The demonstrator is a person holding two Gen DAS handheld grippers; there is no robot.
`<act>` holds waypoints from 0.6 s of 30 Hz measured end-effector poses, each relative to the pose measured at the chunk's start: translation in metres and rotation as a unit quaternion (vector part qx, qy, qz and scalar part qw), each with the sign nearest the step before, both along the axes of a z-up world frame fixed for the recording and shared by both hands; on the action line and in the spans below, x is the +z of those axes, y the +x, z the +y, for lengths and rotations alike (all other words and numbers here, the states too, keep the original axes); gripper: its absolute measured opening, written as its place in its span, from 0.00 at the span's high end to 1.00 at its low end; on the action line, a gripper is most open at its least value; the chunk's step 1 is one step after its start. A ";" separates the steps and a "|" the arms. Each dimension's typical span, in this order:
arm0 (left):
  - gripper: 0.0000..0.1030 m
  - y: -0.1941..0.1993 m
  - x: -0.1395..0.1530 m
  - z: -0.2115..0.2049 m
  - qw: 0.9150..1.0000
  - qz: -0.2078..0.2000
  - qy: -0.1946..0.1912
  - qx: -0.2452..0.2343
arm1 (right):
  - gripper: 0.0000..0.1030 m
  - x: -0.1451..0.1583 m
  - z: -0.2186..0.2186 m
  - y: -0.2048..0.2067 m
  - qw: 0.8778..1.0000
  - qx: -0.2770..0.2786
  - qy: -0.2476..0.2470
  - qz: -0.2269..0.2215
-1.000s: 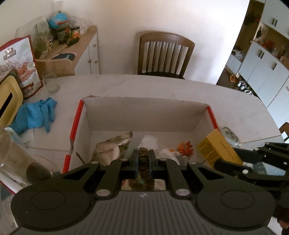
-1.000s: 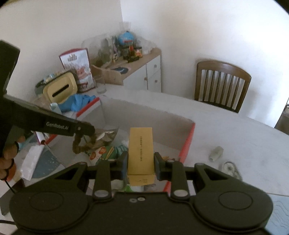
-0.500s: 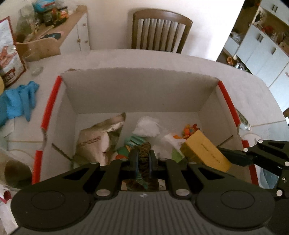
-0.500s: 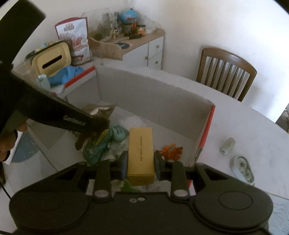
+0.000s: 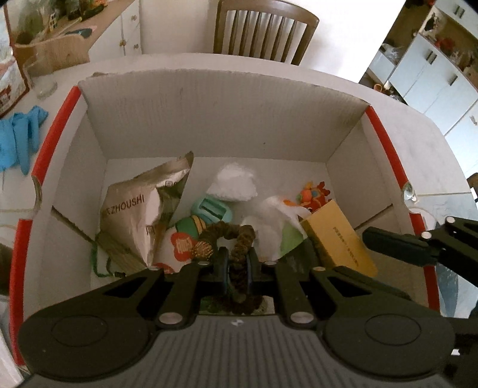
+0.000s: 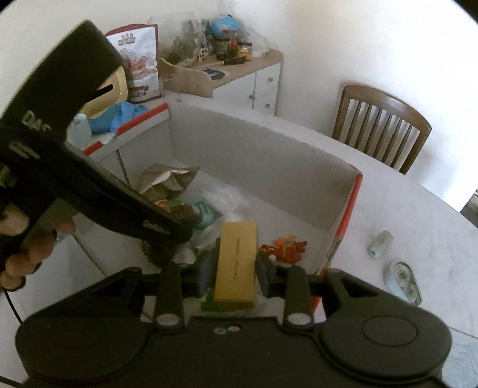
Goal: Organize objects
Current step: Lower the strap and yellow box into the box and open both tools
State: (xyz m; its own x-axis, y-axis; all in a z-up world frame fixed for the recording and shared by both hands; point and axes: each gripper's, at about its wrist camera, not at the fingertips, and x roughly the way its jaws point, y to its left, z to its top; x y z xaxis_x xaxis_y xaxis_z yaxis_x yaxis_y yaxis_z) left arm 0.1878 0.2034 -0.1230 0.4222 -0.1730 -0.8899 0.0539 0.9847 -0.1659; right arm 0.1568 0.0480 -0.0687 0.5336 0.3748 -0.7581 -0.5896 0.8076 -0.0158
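Note:
A white cardboard box with red edges stands open on the table and holds several items. My left gripper is down inside it, shut on a brown scrunchie that hangs just over the pile. My right gripper is also in the box; its jaws stand slightly apart on both sides of a yellow carton, which lies on the heap at the right, also shown in the left wrist view. The left gripper's body crosses the right wrist view.
In the box lie a torn silver bag, a teal item, white tissue and an orange fish toy. On the table: blue gloves, a small bottle, an earbud case. A chair stands behind.
Both grippers have gone down into the box with their loads. The right gripper's jaws have parted a little around the yellow carton, which now rests on the pile.

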 end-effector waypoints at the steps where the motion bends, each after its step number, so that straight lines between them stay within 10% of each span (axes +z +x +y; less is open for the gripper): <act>1: 0.88 0.000 -0.001 0.001 1.000 0.001 -0.002 0.002 | 0.69 0.001 -0.001 -0.001 1.000 0.001 0.002 -0.002; 12: 0.72 -0.013 0.010 0.002 1.000 -0.011 -0.005 0.004 | 0.57 0.015 -0.013 -0.014 0.999 0.006 0.025 -0.023; 18: 0.34 -0.026 0.029 -0.001 0.999 -0.045 0.011 0.009 | 0.51 0.028 -0.025 -0.019 0.999 -0.007 0.042 -0.029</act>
